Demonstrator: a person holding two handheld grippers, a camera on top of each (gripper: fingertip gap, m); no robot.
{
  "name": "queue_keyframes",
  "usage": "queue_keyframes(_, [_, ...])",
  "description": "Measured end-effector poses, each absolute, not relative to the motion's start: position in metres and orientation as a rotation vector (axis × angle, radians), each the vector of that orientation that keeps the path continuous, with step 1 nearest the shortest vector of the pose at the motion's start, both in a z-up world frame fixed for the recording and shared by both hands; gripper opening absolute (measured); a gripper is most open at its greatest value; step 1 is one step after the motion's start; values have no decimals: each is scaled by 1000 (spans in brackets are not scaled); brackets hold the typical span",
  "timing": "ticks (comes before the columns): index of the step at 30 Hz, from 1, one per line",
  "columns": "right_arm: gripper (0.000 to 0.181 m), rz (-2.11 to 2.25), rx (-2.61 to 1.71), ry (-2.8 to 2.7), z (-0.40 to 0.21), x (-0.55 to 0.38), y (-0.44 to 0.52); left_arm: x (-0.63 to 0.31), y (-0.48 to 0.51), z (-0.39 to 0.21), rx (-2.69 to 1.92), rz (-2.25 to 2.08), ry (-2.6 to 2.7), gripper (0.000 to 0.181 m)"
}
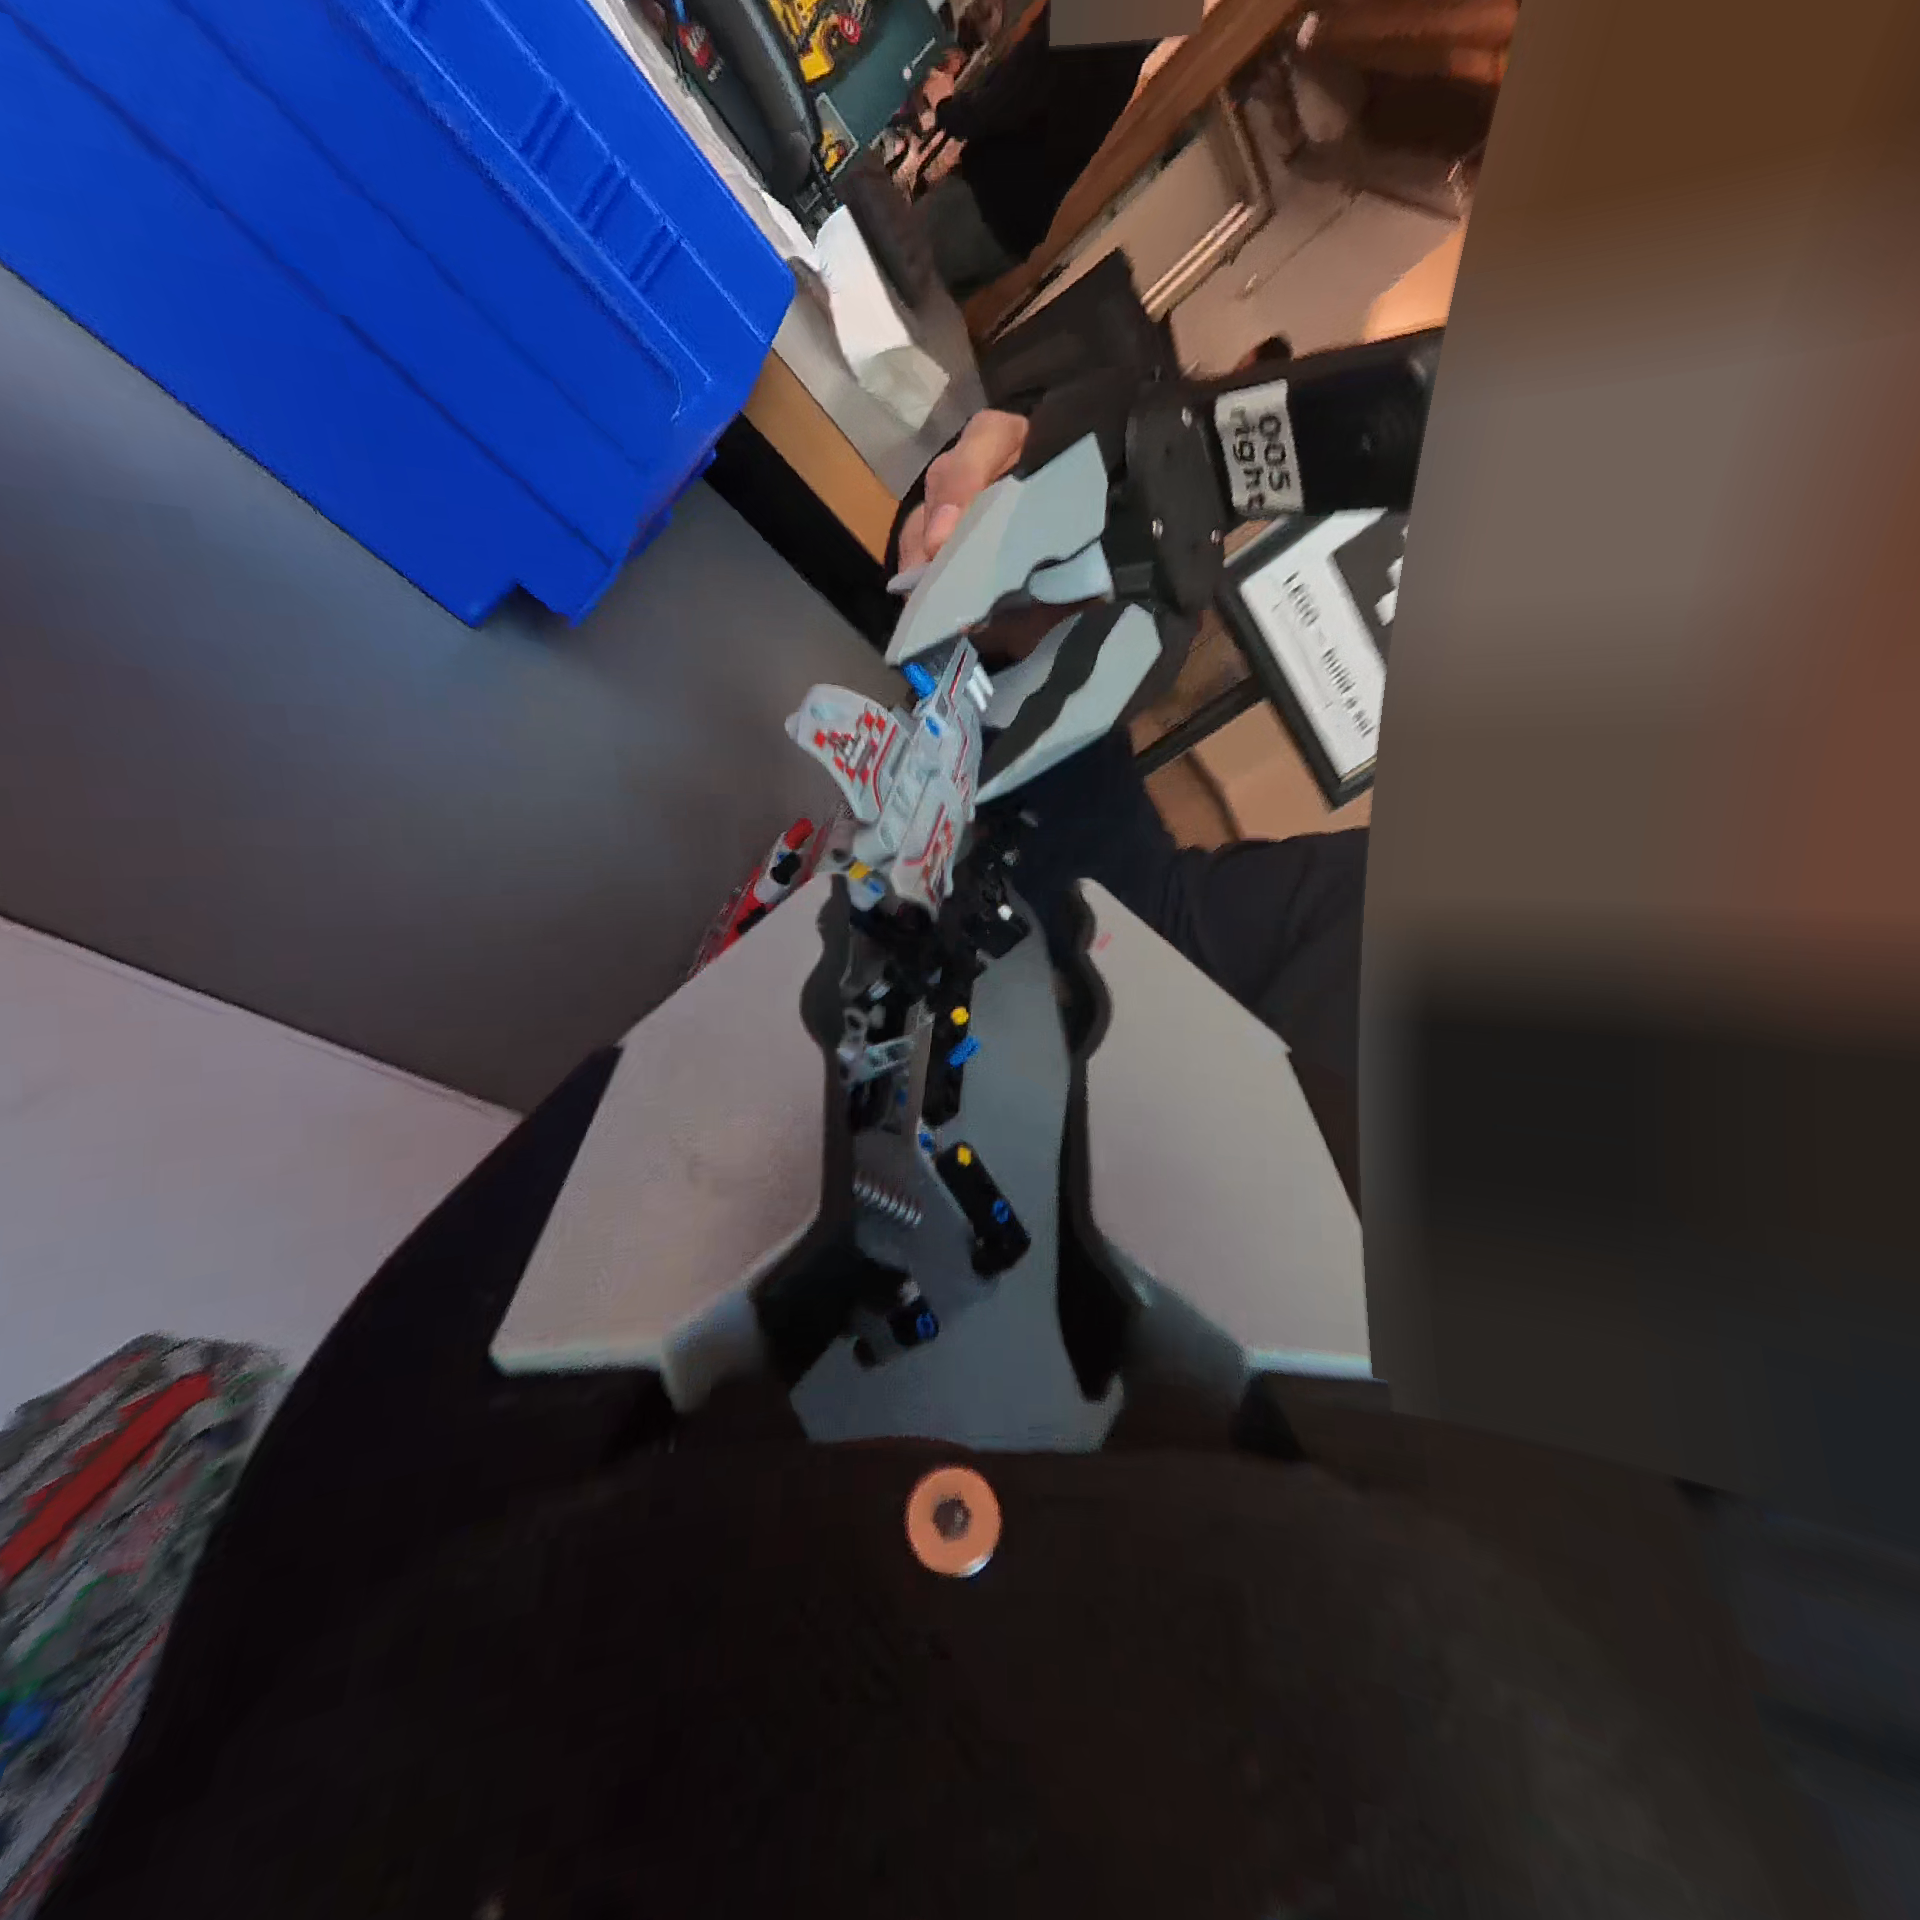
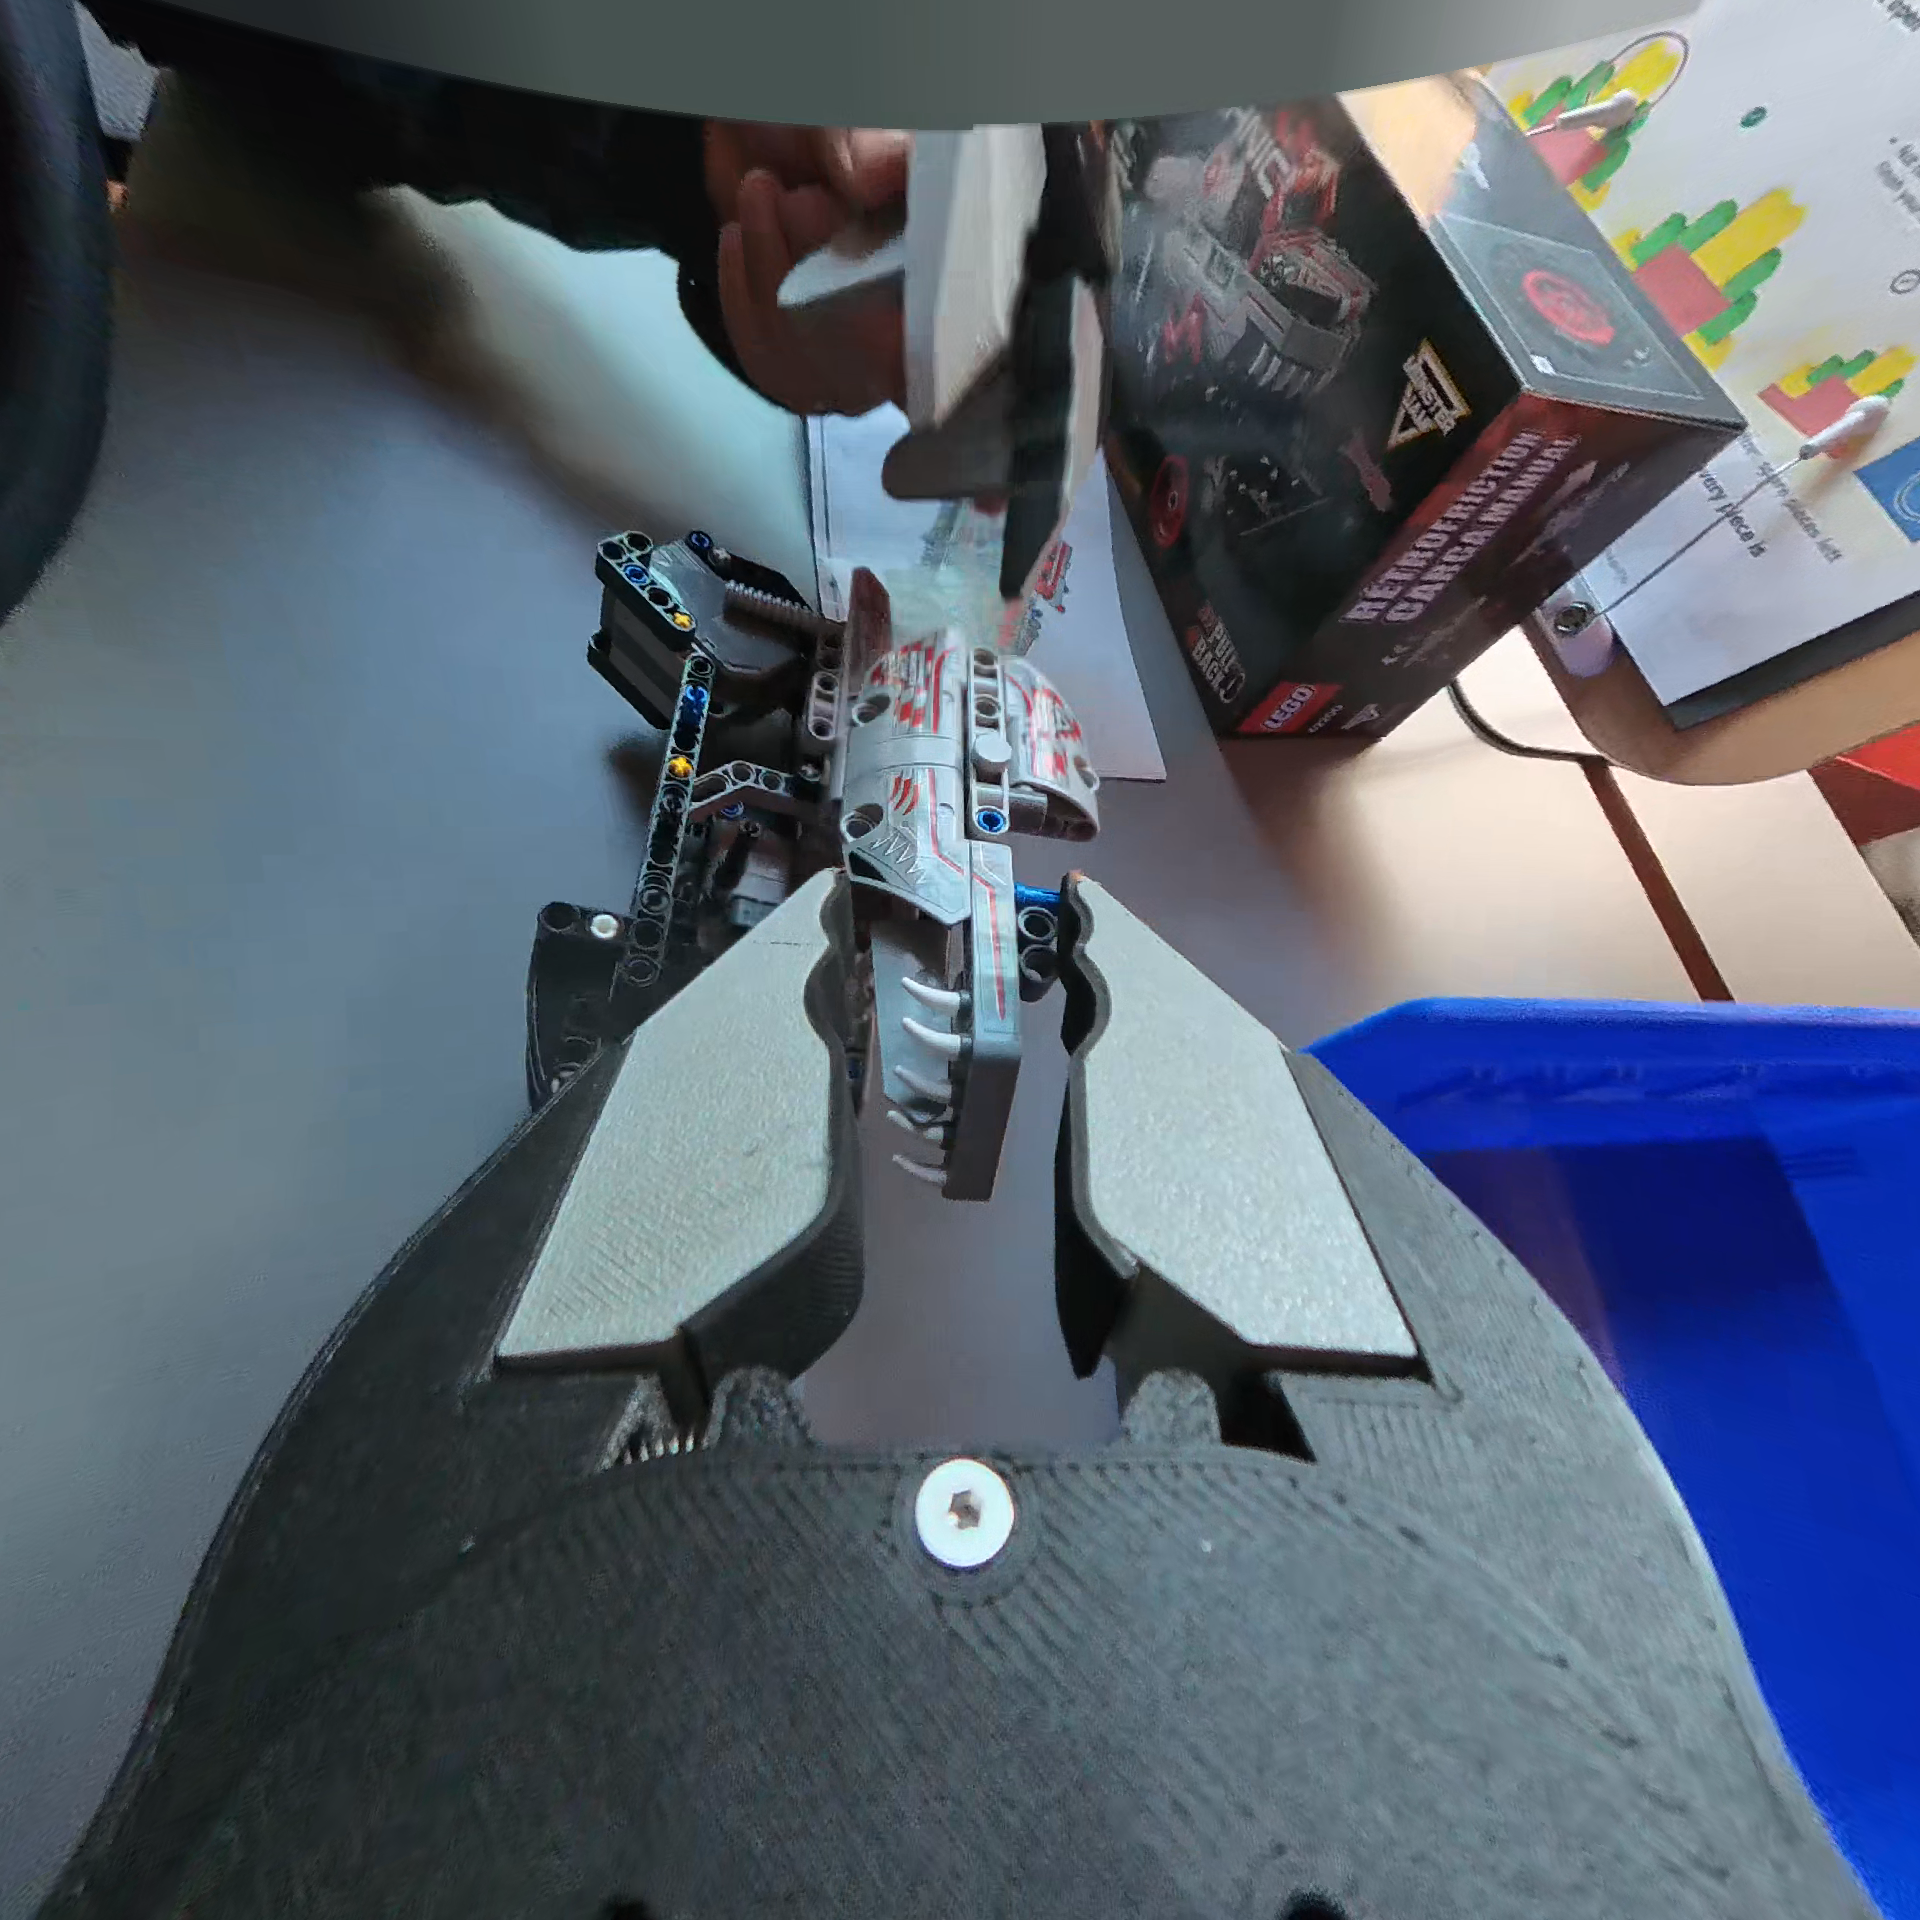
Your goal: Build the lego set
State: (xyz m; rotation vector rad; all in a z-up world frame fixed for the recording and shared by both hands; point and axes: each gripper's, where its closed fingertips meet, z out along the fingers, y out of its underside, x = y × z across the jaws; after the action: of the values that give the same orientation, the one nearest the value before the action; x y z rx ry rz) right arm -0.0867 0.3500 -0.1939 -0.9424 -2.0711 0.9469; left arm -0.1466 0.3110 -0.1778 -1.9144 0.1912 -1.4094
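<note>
The Lego model (image 2: 935,769), a black beam chassis with a grey red-striped body and a toothed jaw, lies on the grey table (image 2: 312,831). My right gripper (image 2: 954,891) is closed around its front end; the toothed jaw sits between the fingers and a blue pin touches the right fingertip. In the left wrist view the right gripper (image 1: 951,717) clamps the far end of the model (image 1: 904,790). My left gripper (image 1: 956,902) hovers over the chassis, fingers apart and gripping nothing. It shows blurred in the right wrist view (image 2: 997,436), above the rear of the model.
A blue bin (image 1: 364,260) stands on the table, close to my right gripper (image 2: 1662,1299). The set's dark box (image 2: 1403,416) and an instruction sheet (image 2: 1101,675) lie behind the model. Loose red pieces (image 1: 769,883) lie beside it. A picture board (image 2: 1766,312) stands far right. Tip to tip, the grippers are about 8 cm apart.
</note>
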Motion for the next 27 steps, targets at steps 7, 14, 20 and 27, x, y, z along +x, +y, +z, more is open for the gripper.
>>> queue_keyframes(7, [37, 1085, -961, -2049, -190, -84, 350, -142, 282, -219, -2189, -992, 645, 66])
queue_keyframes(14, [36, 1102, -943, -2066, -190, -82, 333, -134, 282, -226, -2191, -773, 795, 68])
queue_keyframes(20, [37, 1058, -943, -2077, -198, -78, 315, -131, 285, -201, -2055, -724, 819, 60])
queue_keyframes(27, [37, 1033, -978, -2092, -200, -83, 314, -121, 286, -200, -1977, -693, 889, 51])
